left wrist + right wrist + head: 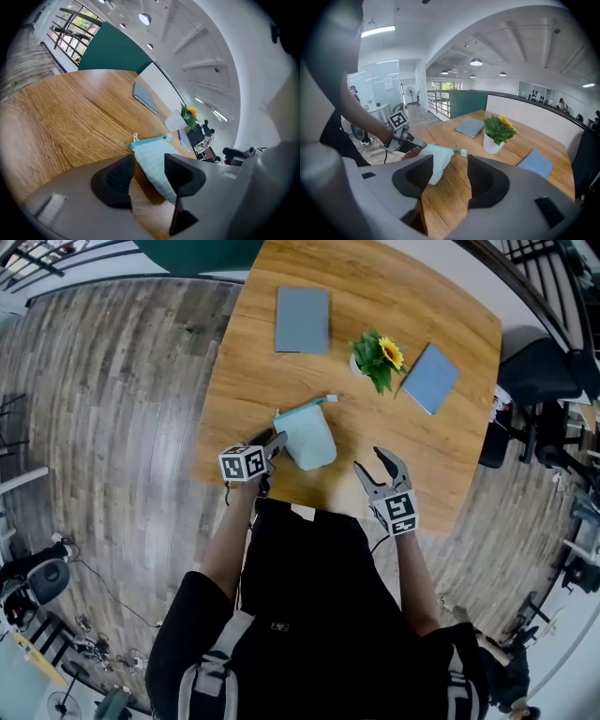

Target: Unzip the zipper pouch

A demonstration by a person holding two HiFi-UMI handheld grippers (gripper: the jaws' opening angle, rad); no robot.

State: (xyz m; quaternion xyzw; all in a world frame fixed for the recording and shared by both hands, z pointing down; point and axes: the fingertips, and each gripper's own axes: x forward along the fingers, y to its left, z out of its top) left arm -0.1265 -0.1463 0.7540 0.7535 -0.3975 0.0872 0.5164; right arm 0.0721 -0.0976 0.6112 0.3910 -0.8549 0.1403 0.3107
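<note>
Fingers (117, 180) open and empty on both: left gripper (273, 448) flanks the zipper pouch's (307, 437) near end, zipped edge farthest away, right gripper (382, 468) apart.

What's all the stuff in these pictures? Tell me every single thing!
wooden table: one, light brown, middle of the head view.
fabric zipper pouch: one, pale mint with a teal zipper, near the table's front edge.
flat notebooks: two, grey-blue, one far left of the plant, the other to its right.
potted sunflower: one, yellow and green in a white pot, behind the pouch.
office chair: one, black, right of the table.
plank floor: grey-brown, all around.
left gripper: one, jaws open, at the pouch's left edge.
right gripper: one, jaws open and empty, right of the pouch.
</note>
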